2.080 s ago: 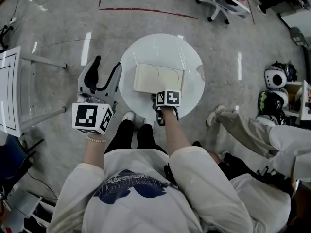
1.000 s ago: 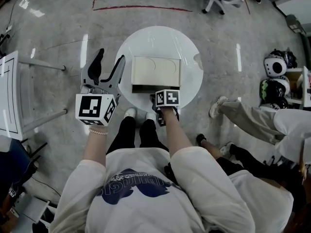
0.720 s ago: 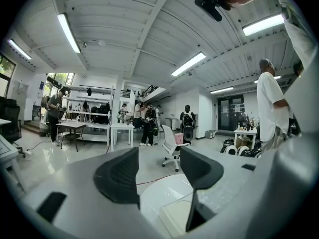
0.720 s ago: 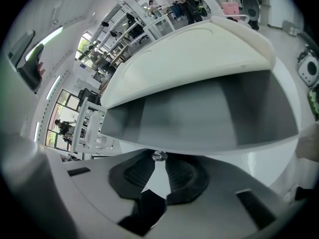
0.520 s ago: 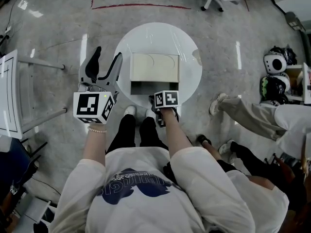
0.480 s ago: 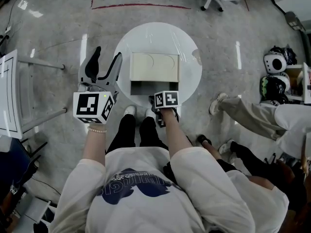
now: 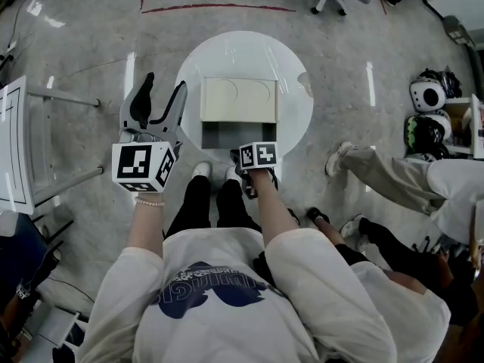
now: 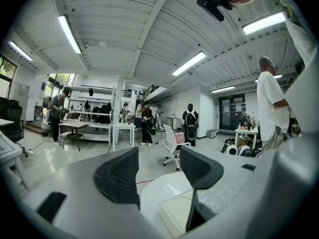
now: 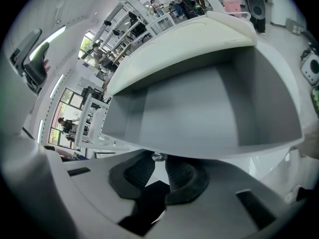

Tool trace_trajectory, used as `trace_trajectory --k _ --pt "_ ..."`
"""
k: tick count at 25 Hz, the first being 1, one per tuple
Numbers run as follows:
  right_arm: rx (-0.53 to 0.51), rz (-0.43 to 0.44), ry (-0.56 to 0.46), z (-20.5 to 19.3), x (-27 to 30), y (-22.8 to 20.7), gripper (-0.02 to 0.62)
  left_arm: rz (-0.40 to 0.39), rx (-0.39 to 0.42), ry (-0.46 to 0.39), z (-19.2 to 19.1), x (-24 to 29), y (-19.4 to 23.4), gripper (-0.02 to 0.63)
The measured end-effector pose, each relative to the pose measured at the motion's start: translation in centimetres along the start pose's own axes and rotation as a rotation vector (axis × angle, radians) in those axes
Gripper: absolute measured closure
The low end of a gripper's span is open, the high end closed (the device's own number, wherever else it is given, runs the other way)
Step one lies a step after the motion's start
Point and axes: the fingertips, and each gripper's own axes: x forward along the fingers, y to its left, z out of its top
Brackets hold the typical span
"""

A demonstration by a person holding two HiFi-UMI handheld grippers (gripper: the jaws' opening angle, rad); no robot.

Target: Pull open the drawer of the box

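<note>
A round white table stands on the grey floor, and a cream box sits near its middle. The box's drawer is pulled out toward the person, with its grey inside showing in both the head view and the right gripper view. The right gripper is at the drawer's front, its marker cube just below the drawer's near edge in the head view. Its two dark ribbed fingers are drawn close together and clamped on a small shiny knob on the drawer's front. The left gripper is held up beside the table's left edge, clear of the box. Its fingers are spread well apart and grip nothing. A second person's legs stretch out on the floor to the right of the table.
</note>
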Motion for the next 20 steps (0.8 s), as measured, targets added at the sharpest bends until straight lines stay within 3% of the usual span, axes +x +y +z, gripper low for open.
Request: trace_trajectory --k 6,10,13,15,17,19,20 --pt "0.015 0.004 -0.019 -0.6 0.1 -0.2 0.533 0.011 -0.001 0.021 -1.0 -0.6 0.5 0.362" --pt "0.061 0.026 -0.018 -1.0 -0.3 -0.3 0.457 0.017 0.001 0.017 -1.0 -1.1 0.9 0.362" --pt "0.099 0.13 0.033 -2.5 -2.4 0.0 0.43 0.03 -0.004 0.0 -0.3 -2.0 1.3 0.362" --pt "0.127 0.252 0.046 -3.0 -5.7 0.7 0.436 0.038 -0.015 -0.023 0.3 -3.0 1.7 0.362" --pt "0.152 0.409 -0.022 -1.5 -10.6 2.1 0.485 0.05 -0.044 -0.047 0.9 -4.0 2.1 0.362" --pt "0.146 0.52 -0.202 2.5 -16.5 3.1 0.491 0.061 -0.083 -0.082 1.9 -4.9 2.3 0.362" --pt "0.121 0.527 -0.324 5.1 -19.6 3.1 0.491 0.059 -0.098 -0.107 2.7 -5.2 2.2 0.362"
